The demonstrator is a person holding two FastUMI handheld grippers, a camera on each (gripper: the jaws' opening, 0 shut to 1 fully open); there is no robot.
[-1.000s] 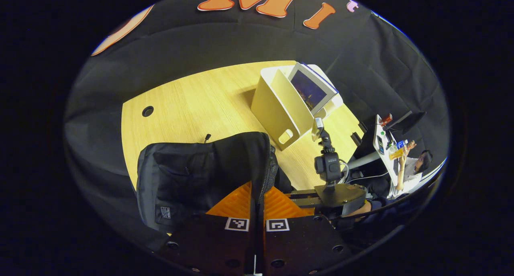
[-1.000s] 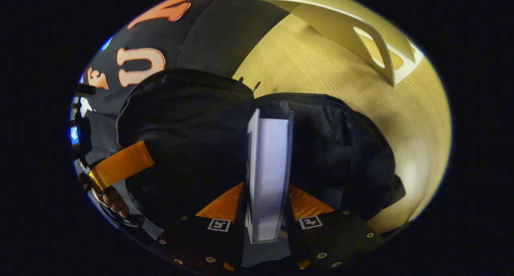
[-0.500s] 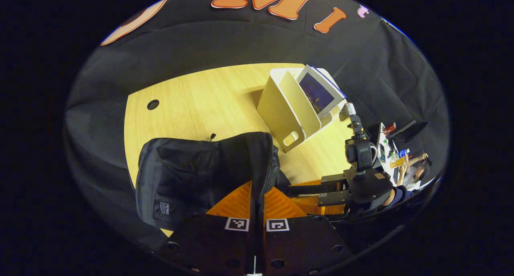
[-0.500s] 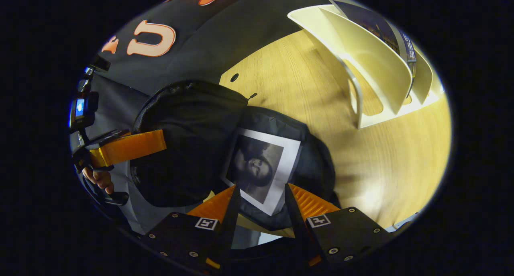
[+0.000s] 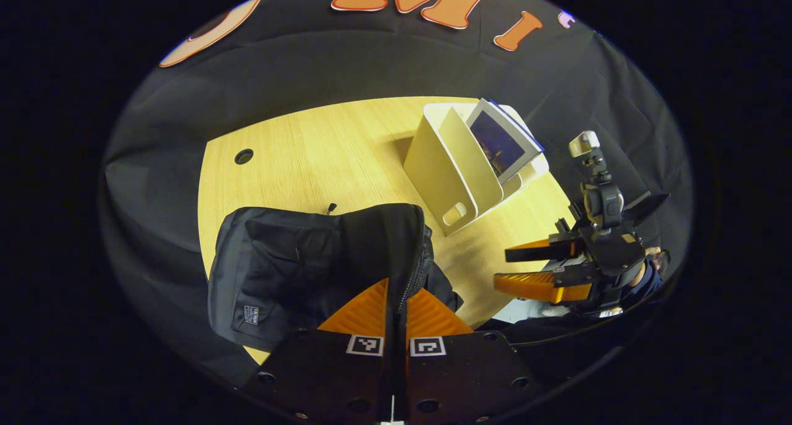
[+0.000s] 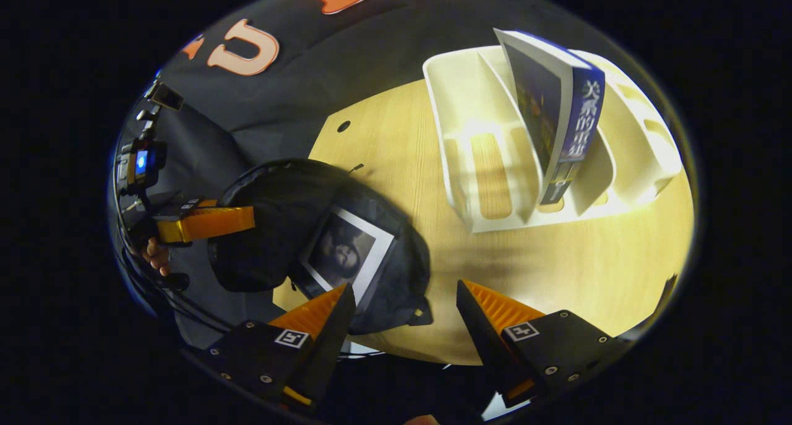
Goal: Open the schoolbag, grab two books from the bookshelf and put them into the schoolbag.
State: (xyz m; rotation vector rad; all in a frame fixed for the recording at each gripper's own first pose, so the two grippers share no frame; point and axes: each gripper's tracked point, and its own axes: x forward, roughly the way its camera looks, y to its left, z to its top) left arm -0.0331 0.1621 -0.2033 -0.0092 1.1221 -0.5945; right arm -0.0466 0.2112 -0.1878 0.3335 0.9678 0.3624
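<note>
Right tool (image 6: 402, 298) now empty, off book (image 6: 343, 258) in schoolbag (image 6: 272, 227)

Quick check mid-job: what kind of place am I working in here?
Most likely a staged recording booth, not a real study: black cloth wall all round a light wooden table, which carries just the task props, a white bookshelf and a black schoolbag.

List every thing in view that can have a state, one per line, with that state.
schoolbag: open, its flap pinched and held up.
left gripper: shut on the schoolbag's flap.
right gripper: open, holding nothing, above the table.
grey-cover book: lying in the schoolbag's opening.
blue book: leaning in a slot of the bookshelf.
</note>
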